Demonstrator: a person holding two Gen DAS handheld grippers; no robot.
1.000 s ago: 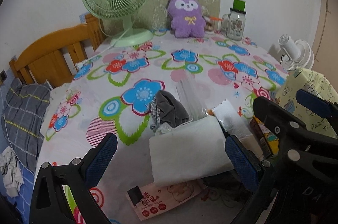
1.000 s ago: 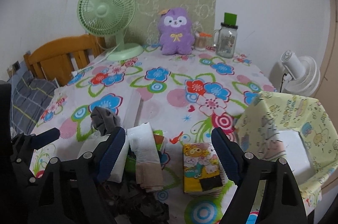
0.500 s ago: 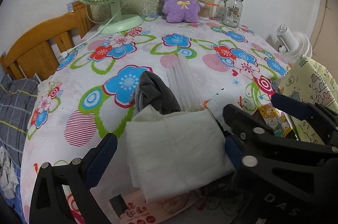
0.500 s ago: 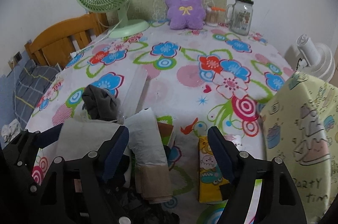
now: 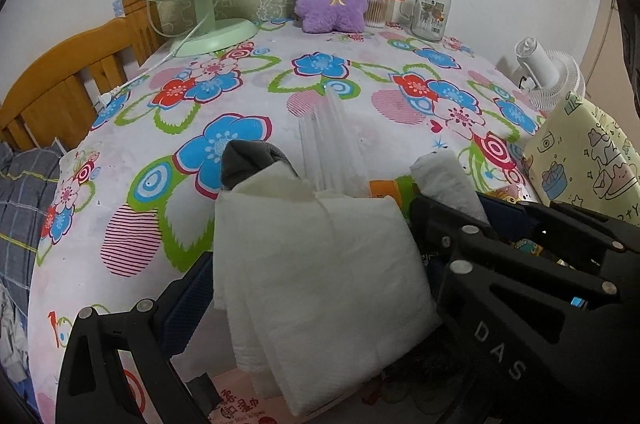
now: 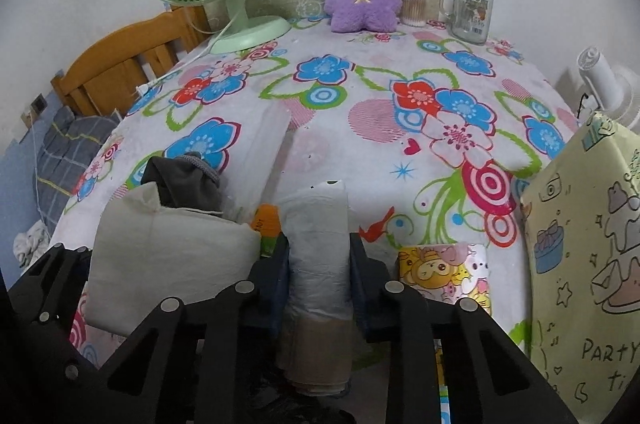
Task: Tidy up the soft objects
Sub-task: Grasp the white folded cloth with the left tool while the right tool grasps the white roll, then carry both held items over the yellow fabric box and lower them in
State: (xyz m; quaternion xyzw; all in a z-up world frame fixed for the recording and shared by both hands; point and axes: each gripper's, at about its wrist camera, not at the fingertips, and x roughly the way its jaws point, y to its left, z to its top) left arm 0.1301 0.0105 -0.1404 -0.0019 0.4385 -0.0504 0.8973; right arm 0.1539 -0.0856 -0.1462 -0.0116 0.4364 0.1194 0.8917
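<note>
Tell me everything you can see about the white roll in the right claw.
The white roll looks like thin, crinkly plastic film wound into a soft cylinder, translucent white on top with a tan band near its lower end. It points away from the camera, clamped between the right claw pads on both sides. A white folded pad lies to its left, cartoon tissue pack to its right.

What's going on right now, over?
Right gripper shut on the white roll. Left gripper straddles the folded white pad, grip unclear. Grey cloth crowds behind.
</note>
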